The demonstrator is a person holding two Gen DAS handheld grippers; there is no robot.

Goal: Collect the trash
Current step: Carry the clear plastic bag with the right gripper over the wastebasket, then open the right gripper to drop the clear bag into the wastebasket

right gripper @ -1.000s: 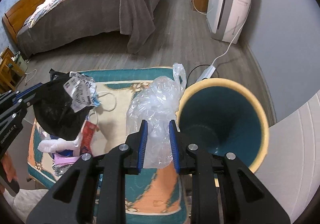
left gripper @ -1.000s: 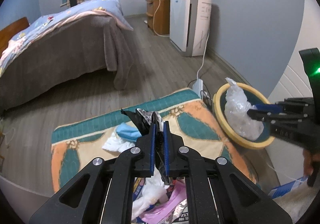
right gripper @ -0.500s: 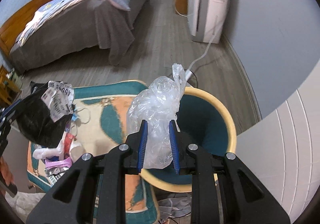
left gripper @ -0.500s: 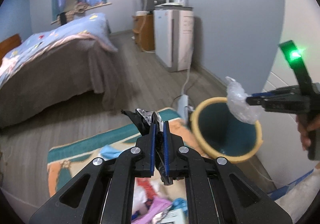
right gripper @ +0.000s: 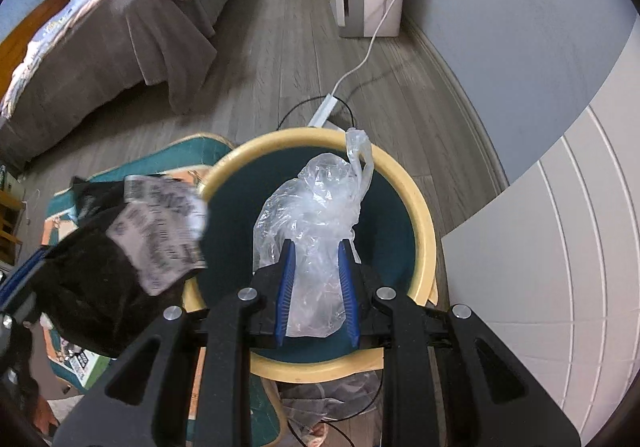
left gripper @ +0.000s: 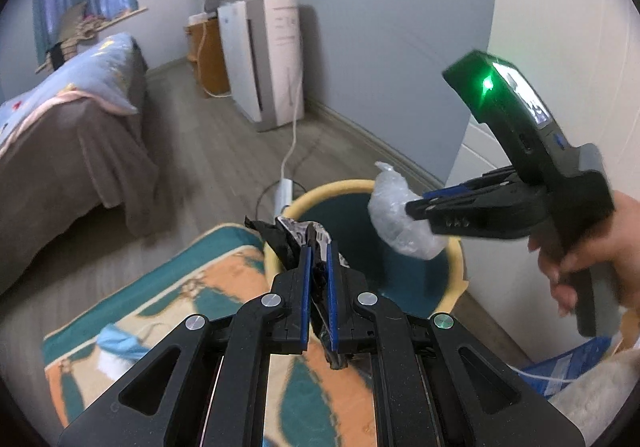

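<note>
A round bin point(right gripper: 428, 231) with a yellow rim and teal inside stands on the floor by the wall. My right gripper point(right gripper: 316, 251) is shut on a crumpled clear plastic bag point(right gripper: 316, 203) that hangs directly over the bin's mouth. In the left wrist view the same bag point(left gripper: 394, 219) and right gripper point(left gripper: 412, 207) hover above the bin point(left gripper: 320, 193). My left gripper point(left gripper: 318, 247) is shut on a black bag with a printed label point(left gripper: 288, 235), held at the bin's near-left rim. From the right wrist view this black bag point(right gripper: 132, 243) overlaps the bin's left edge.
A patterned teal and orange rug point(left gripper: 208, 287) lies under the left gripper with a blue and white scrap point(left gripper: 116, 343) on it. A bed point(left gripper: 60, 135) is at the left. A white appliance point(left gripper: 264, 55), its cord and a power strip point(left gripper: 285, 191) sit behind the bin. A white panelled door point(right gripper: 560, 247) is at the right.
Both grippers travelled from over the rug toward the bin. The clear bag now hangs over the bin's mouth, and the black bag has reached its left rim.
</note>
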